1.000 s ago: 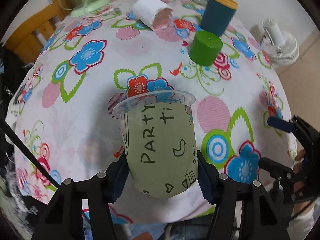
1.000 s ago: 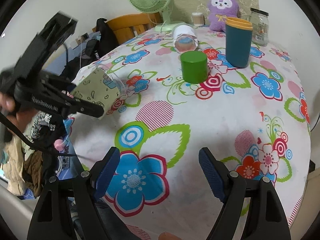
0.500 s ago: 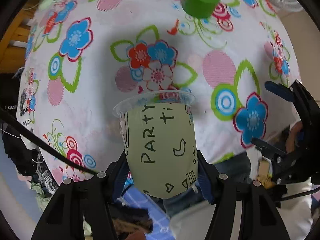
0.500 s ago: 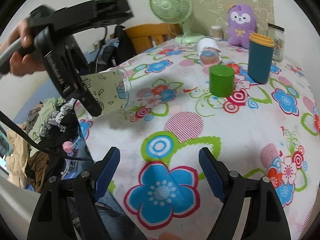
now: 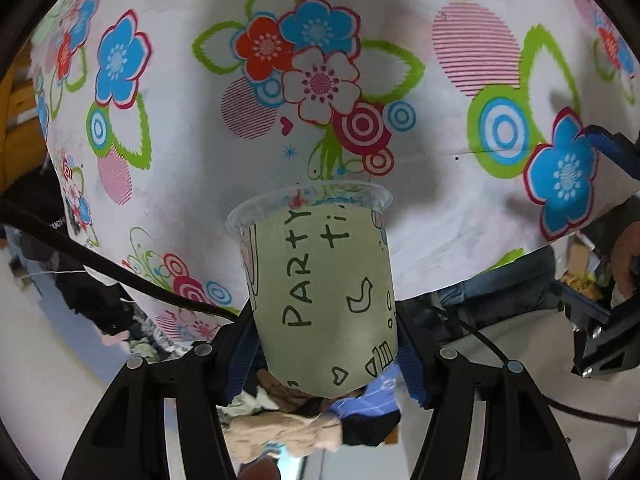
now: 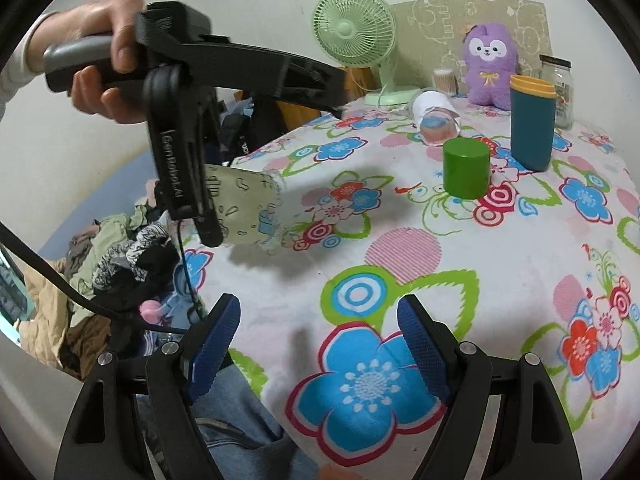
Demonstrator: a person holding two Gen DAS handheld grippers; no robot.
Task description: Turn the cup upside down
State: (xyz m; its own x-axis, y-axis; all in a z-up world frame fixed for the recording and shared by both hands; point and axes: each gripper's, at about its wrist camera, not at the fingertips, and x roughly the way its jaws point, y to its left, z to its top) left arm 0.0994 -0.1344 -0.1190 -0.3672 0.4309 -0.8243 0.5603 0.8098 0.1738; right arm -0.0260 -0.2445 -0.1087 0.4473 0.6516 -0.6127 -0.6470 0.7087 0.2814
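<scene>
The left gripper (image 5: pixel 326 354) holds a pale green cup (image 5: pixel 320 280) between its two blue-padded fingers (image 5: pixel 240 354), one pad pressed on each side of the cup body. The cup has the handwritten word "PARTY" and small doodles on its side, and its clear rim points toward 12 o'clock, at the flowered surface (image 5: pixel 192 184). At 3 o'clock, near the edge of the surface, part of the right gripper (image 5: pixel 608 148) is visible, with one blue finger pad showing.

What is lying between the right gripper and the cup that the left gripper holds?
In the right wrist view, only bare flowered tablecloth lies between the open right gripper and the cup.
</scene>
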